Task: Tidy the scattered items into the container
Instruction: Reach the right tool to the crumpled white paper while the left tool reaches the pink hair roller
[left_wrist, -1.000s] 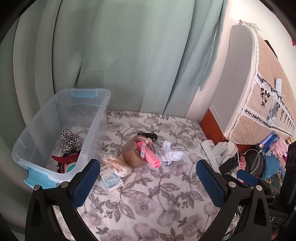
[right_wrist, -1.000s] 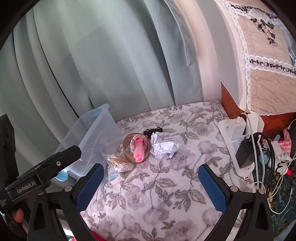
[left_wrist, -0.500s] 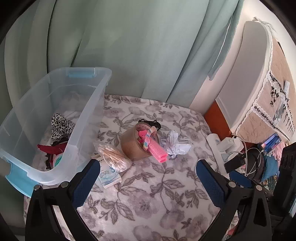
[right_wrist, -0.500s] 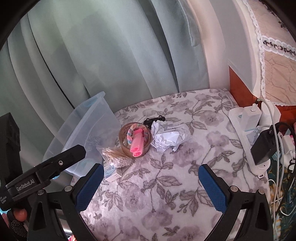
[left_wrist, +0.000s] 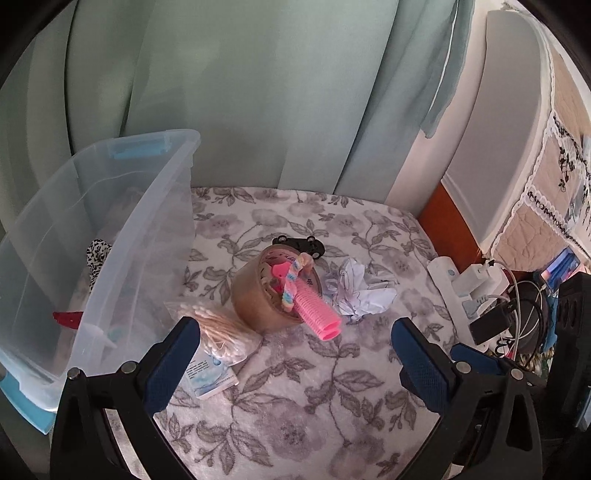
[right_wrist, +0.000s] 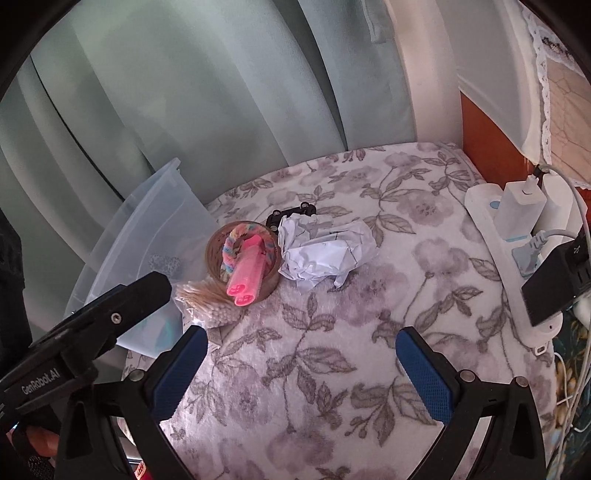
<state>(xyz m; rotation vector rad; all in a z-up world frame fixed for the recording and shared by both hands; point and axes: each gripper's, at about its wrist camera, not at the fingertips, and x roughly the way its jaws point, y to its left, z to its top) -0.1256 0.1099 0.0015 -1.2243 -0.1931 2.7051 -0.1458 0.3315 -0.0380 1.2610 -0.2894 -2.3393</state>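
bin (left_wrist: 159, 236) left | tape roll (left_wrist: 255, 302) centre, curlers (left_wrist: 314, 310) in it | paper (left_wrist: 362, 291) right

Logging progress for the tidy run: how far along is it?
Partly done: the clear bin holds a spotted scrunchie and a red item. Both the left gripper and right gripper are open, holding nothing. Left: tape roll, pink curler, cotton swabs, crumpled paper.

soft daylight filters through the green curtain (left_wrist: 258, 92) and brightens the right side of both views, leaving mild shadows on the floral cloth (right_wrist: 332, 332), a sharp centre, strong fisheye bending with black corners, and faint glare on the clear bin (left_wrist: 110, 236).
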